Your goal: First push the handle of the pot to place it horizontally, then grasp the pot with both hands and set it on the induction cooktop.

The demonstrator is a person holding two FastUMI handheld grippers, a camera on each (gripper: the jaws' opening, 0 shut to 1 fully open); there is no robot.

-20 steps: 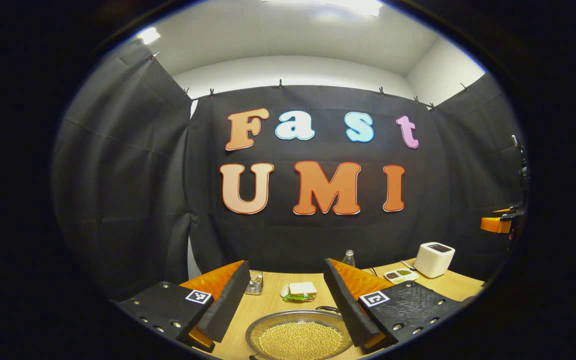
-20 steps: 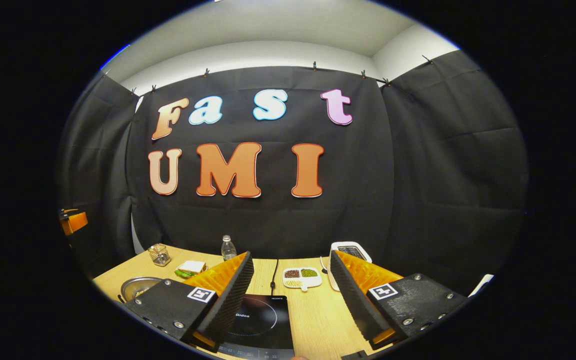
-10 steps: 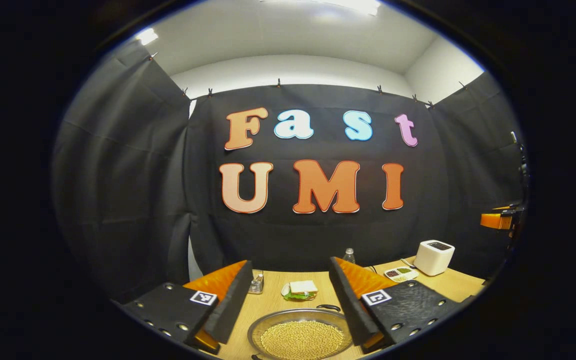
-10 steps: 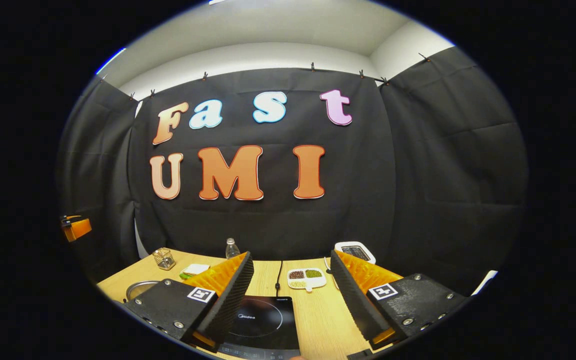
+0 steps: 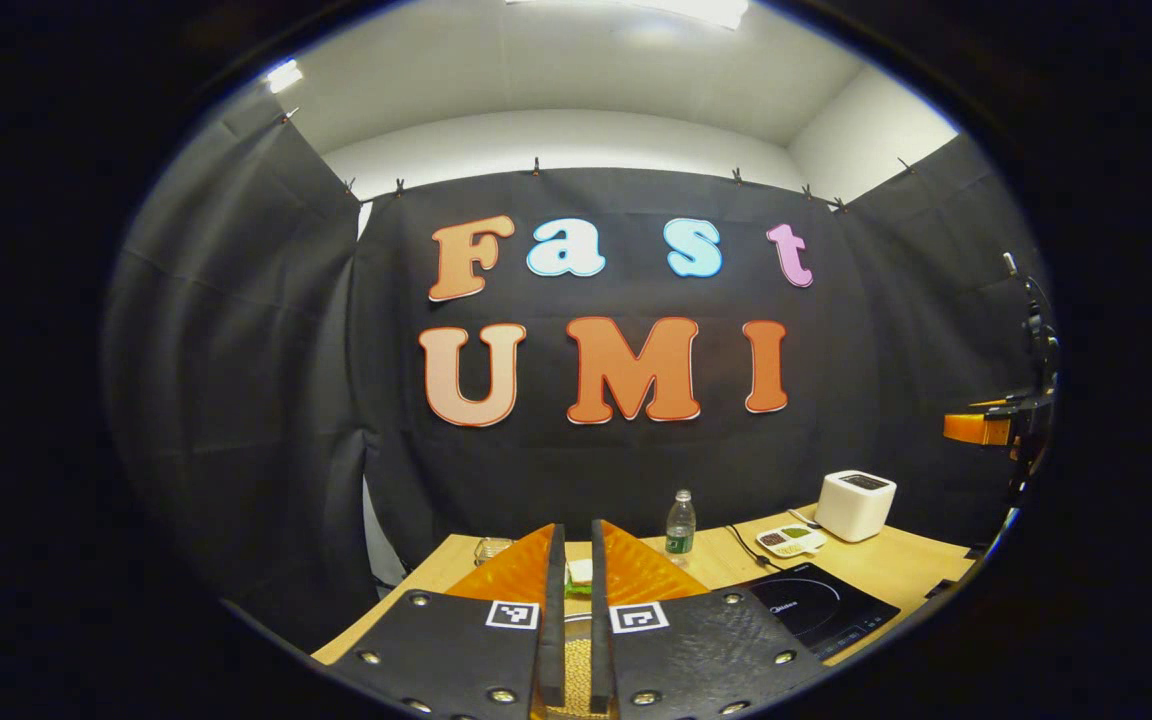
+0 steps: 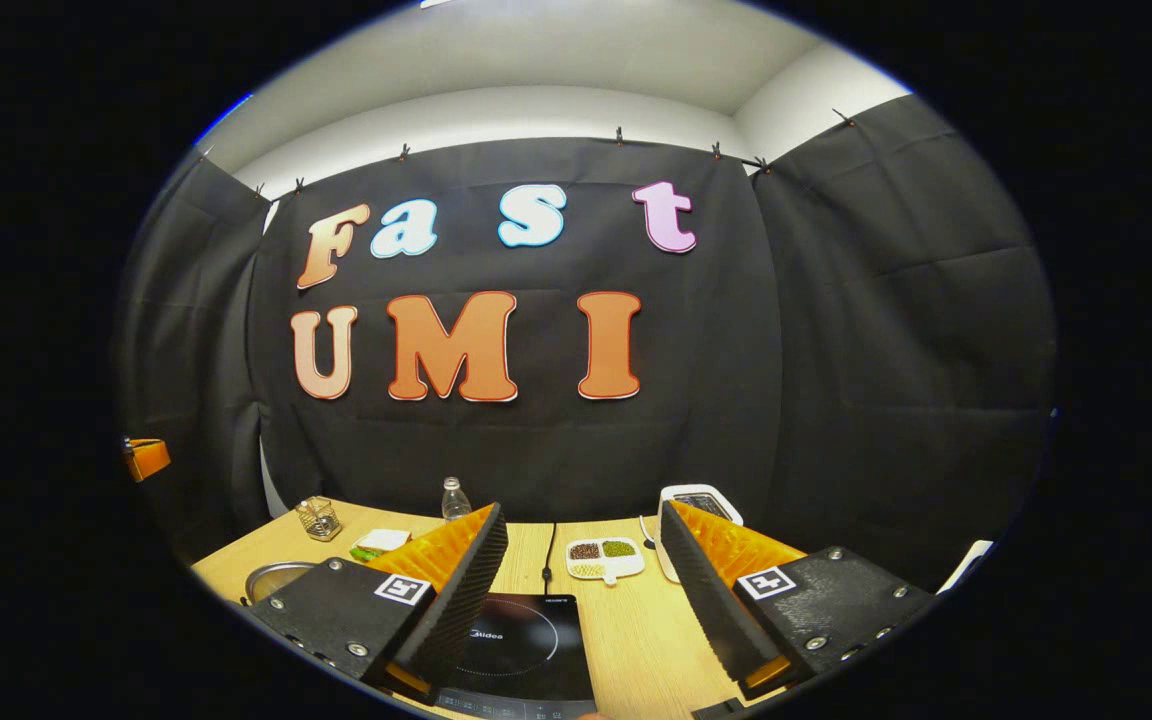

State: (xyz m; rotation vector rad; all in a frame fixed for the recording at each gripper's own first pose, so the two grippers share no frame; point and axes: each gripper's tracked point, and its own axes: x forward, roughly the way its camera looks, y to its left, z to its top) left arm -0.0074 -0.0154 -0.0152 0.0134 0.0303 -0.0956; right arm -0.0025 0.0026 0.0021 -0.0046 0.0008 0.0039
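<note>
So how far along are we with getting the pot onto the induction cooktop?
Barely started. Nothing looks done: the pot sits on the table, left of the induction cooktop, which is bare. In hand: the left tongs are closed, fit for nudging the handle, though the handle itself can't be made out. The right tongs hang open over the cooktop. Left: likely the push, the two-handed grasp and the lift across.

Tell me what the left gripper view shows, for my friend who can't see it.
The left gripper is nearly closed above a wooden table. Farther back stand a water bottle, a black induction cooktop and a white box-shaped appliance.
</note>
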